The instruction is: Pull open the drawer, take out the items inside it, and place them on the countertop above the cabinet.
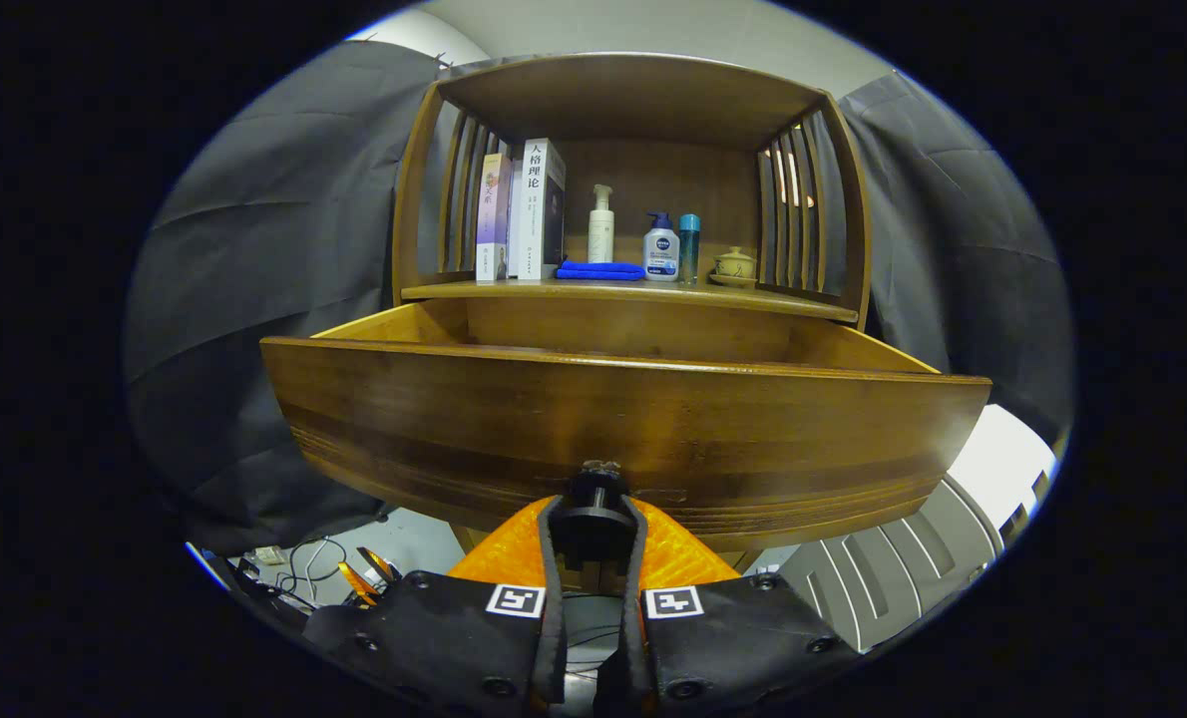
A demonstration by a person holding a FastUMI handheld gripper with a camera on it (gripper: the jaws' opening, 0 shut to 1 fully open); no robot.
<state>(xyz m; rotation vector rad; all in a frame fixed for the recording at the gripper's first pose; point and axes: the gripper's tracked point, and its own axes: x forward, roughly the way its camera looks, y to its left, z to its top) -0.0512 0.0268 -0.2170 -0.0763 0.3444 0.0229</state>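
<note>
Your gripper (593, 519) points level at the drawer (623, 424) front, its jaws closed tight on both sides of the dark knob (593, 499) low at the front's middle. The drawer stands pulled out toward you; its inside is hidden behind the front. Above it, the worktop (803, 299) carries books (524, 209), a blue cloth (600, 270), bottles (660, 247) and a small lidded cup (734, 264).

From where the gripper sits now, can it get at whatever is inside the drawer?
Probably not yet. The gripper is shut on the drawer knob, low in front of the drawer front, which hides the inside. The drawer is pulled out with its top open, so releasing and coming over should work.
</note>
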